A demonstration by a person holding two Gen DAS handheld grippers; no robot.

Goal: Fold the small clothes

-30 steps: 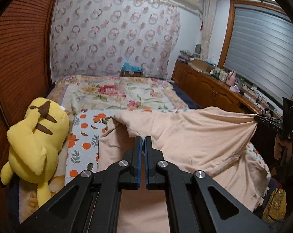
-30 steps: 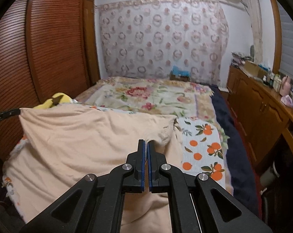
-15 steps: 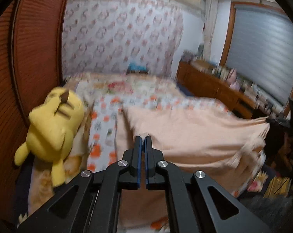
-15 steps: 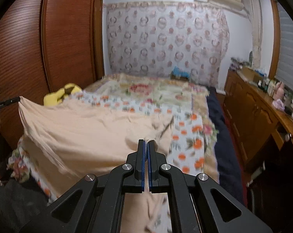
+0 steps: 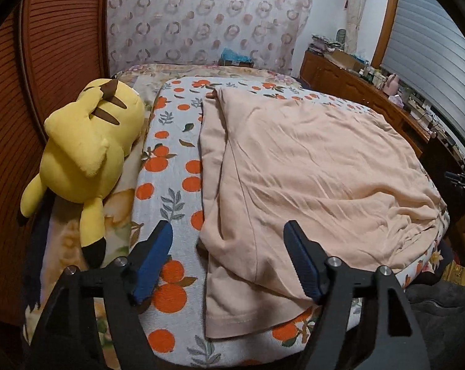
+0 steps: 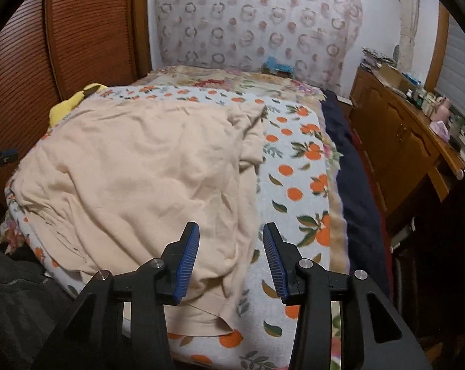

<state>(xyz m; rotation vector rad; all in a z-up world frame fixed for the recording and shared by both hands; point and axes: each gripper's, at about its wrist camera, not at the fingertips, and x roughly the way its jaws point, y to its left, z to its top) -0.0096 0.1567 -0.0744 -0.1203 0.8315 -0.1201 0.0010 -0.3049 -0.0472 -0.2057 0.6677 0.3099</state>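
A peach garment [image 5: 309,172] lies spread and wrinkled on the orange-print cover [image 5: 170,185] of the bed. It also shows in the right wrist view [image 6: 139,178]. My left gripper [image 5: 229,259] is open, hovering over the garment's near left corner, holding nothing. My right gripper [image 6: 230,260] is open over the garment's near right corner, also empty. The garment's far sleeve [image 6: 251,123] lies folded near the right edge.
A yellow plush toy [image 5: 87,148] lies at the bed's left side by the wooden wardrobe [image 5: 47,46]. A wooden dresser [image 6: 402,141] with clutter runs along the right wall. A dark blanket [image 6: 352,185] edges the bed's right side.
Both grippers were shut on the garment's corners and held it up stretched. They swung it down onto the bed, then both opened and let it go.
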